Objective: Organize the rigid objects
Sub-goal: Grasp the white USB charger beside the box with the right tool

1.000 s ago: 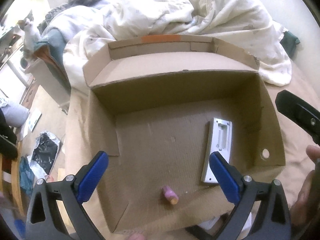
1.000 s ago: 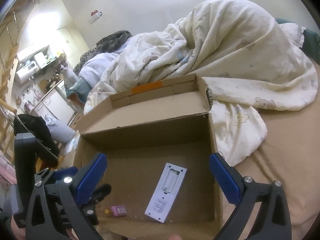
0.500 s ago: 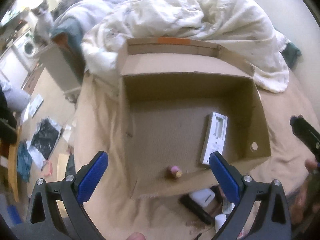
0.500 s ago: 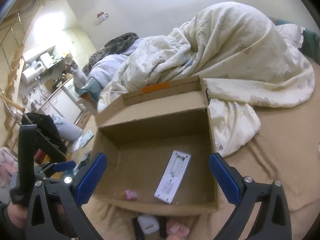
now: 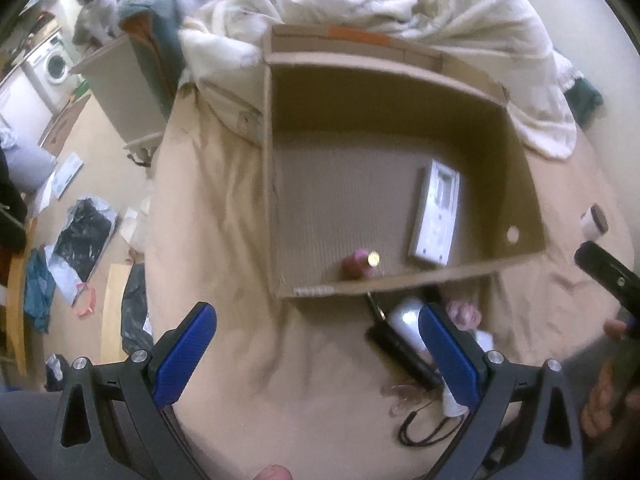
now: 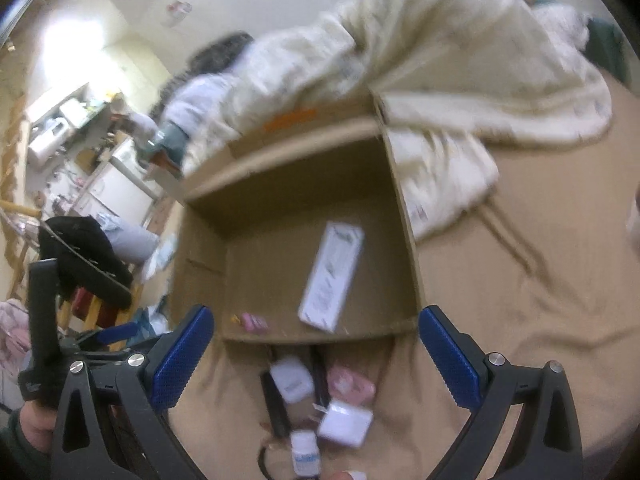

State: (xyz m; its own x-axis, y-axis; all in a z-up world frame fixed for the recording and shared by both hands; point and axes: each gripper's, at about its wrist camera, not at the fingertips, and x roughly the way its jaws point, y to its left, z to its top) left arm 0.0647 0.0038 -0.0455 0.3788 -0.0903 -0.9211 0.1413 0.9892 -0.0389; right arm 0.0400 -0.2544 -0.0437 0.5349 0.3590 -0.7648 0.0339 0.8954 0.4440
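We see the white remote (image 5: 436, 216) lying flat in the cardboard box (image 5: 276, 200), long axis running from near wall to far wall, beside the right wall. A pink cylinder (image 5: 360, 263) rests against the near wall. Both our left claw (image 5: 318, 354) and right claw (image 6: 316, 356) gape wide, empty, above the bed (image 5: 224, 240), with small items (image 6: 292, 378) clustered just before the box.

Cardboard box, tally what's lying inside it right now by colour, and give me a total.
White: 1, the flat panel lying in the box.
Pink: 1, the small cylinder at the near wall.
Total: 2.
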